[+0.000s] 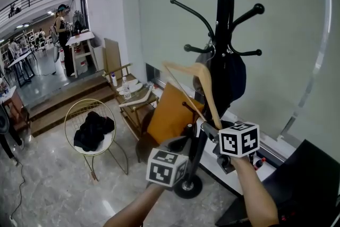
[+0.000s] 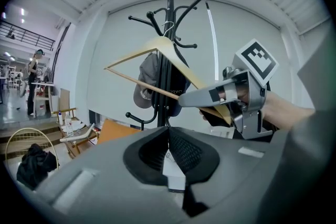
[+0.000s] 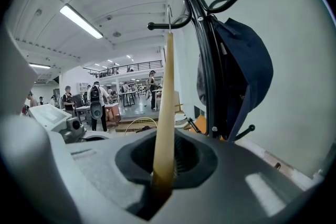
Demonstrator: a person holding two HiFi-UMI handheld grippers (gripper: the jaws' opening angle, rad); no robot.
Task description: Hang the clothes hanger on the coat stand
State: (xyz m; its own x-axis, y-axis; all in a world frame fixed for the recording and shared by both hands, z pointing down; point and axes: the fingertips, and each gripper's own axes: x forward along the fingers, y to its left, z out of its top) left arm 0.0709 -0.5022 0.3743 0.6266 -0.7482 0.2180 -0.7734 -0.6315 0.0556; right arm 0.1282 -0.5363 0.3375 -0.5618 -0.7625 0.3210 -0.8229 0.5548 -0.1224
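Note:
The black coat stand point(image 1: 223, 18) rises at the right of the head view, with a dark cap point(image 1: 234, 77) hung on it. A wooden hanger point(image 1: 210, 98) tilts up against the stand, and my right gripper point(image 1: 204, 127) is shut on its lower arm. In the right gripper view the hanger point(image 3: 165, 113) runs straight up from between my jaws point(image 3: 164, 170), its wire hook point(image 3: 169, 18) close beside a curved peg. From the left gripper view I see the hanger point(image 2: 164, 43) in front of the pole point(image 2: 170, 8). My left gripper point(image 2: 168, 136) is shut and empty, below and left of the right one.
A gold wire chair point(image 1: 93, 130) with a black garment stands on the floor at the left. A wooden folding chair point(image 1: 135, 98) and an orange panel point(image 1: 170, 114) are beside the stand's base. A white ledge point(image 1: 239, 178) runs behind. People stand far back left point(image 1: 62, 34).

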